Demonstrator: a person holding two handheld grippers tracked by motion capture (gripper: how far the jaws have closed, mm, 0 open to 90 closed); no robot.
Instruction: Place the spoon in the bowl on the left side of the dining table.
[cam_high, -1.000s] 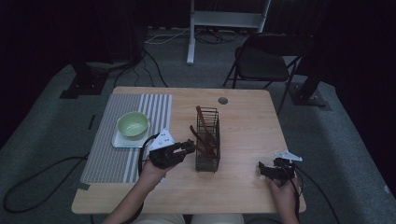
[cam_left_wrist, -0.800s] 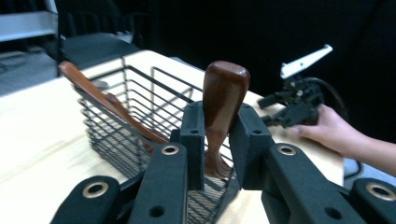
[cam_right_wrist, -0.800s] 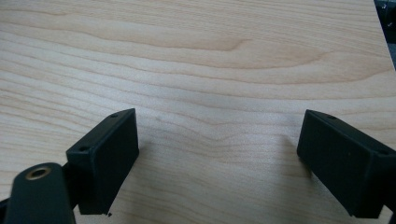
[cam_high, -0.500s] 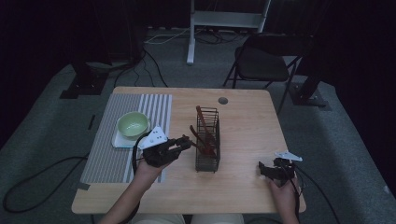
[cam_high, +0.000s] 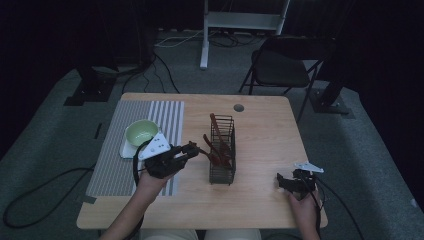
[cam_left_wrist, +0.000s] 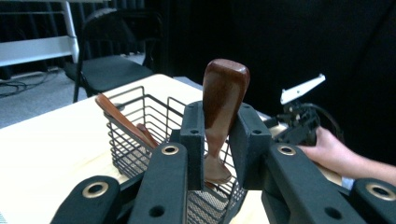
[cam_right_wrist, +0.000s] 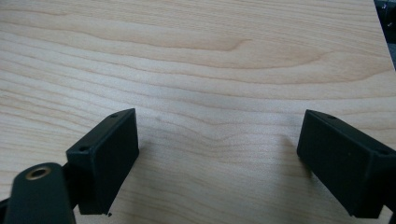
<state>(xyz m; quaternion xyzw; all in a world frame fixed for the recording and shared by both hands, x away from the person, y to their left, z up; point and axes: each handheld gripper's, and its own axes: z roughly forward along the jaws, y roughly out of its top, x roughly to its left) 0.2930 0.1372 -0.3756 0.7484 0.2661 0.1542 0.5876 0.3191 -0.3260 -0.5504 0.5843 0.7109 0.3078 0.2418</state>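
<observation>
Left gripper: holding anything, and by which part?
Left gripper clamps a brown wooden utensil by its handle, just below the wide rounded end.

txt: none legible | labels: none | brands: none | nums: none

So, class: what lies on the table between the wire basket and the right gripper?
Nothing: bare wooden table between the wire basket and the right gripper, per the high view.

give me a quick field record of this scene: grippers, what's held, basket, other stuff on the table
left gripper: shut on wooden utensil, beside the basket
right gripper: jaws open, nothing between them, over bare table
wire basket: upright, mid-table, with another wooden utensil leaning inside
green bowl: on a white tray, on the striped mat
</observation>
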